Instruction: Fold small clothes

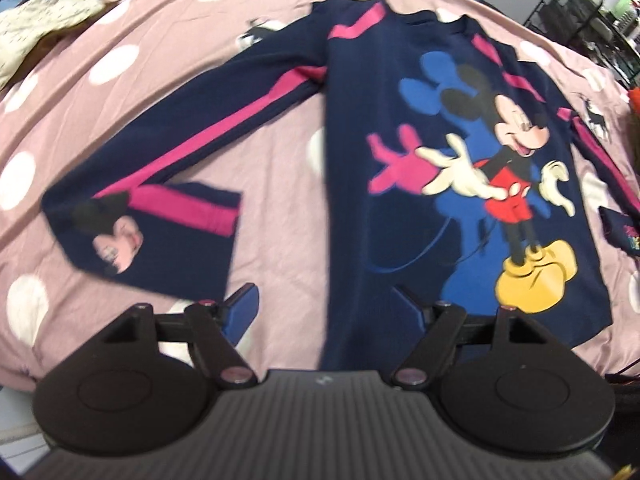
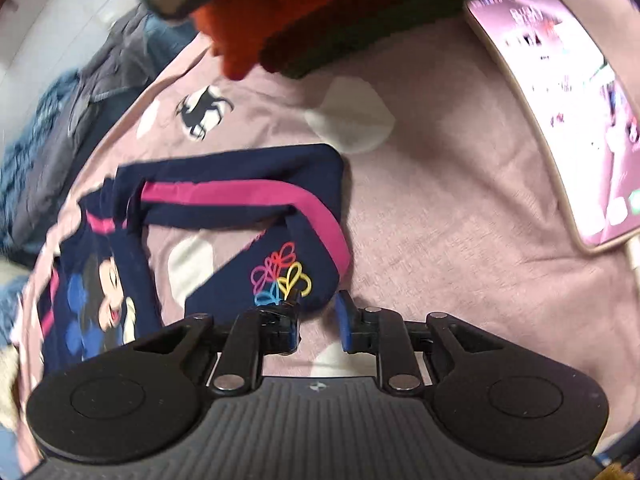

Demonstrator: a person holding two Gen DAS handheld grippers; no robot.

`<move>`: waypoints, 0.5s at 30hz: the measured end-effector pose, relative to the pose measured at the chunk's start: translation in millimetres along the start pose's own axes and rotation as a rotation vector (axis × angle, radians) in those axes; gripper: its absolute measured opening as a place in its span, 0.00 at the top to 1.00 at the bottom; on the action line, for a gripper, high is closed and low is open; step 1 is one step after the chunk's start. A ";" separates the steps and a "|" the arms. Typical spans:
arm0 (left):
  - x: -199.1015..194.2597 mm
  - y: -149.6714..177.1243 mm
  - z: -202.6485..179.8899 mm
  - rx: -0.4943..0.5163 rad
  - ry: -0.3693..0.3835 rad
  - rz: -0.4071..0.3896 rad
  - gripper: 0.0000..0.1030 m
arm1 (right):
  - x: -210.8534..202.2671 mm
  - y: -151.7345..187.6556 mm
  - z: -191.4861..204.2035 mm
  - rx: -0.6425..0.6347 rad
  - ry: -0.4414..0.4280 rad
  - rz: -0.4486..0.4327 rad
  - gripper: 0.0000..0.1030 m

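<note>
A navy long-sleeved shirt (image 1: 400, 100) with a Mickey Mouse print and pink stripes lies flat on the pink spotted bedspread (image 1: 120, 80). Its left sleeve (image 1: 160, 208) is bent back on itself at the cuff. My left gripper (image 1: 324, 312) is open over the shirt's bottom hem, empty. In the right wrist view the other sleeve (image 2: 248, 200) lies folded, its cuff with a coloured flower print (image 2: 280, 276) just ahead of my right gripper (image 2: 320, 312). The right gripper is open, its fingers either side of the cuff's edge, not closed on it.
A phone (image 2: 568, 120) with a lit screen lies on the bedspread at the right. An orange and dark knitted item (image 2: 320, 8) lies at the far edge. Blue and cream clothes (image 1: 48, 16) are piled at the far left. A black wire rack (image 1: 580, 8) stands beyond the bed.
</note>
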State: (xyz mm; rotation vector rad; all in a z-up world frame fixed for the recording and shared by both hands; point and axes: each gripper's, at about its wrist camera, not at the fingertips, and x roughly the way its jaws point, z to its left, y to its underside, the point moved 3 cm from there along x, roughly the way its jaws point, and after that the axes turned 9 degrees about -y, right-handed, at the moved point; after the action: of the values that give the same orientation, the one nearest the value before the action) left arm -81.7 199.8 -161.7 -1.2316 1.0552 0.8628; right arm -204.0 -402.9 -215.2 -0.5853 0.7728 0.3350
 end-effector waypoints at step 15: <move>4.5 -10.4 -24.5 -0.006 0.053 0.013 0.26 | -45.2 -0.6 150.9 -0.837 -0.034 -0.261 0.93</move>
State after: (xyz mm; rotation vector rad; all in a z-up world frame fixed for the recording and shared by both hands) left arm -74.4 173.9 -163.2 -1.2593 1.1046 0.8480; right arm -150.6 -315.2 -95.8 -1.4487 0.4901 0.4216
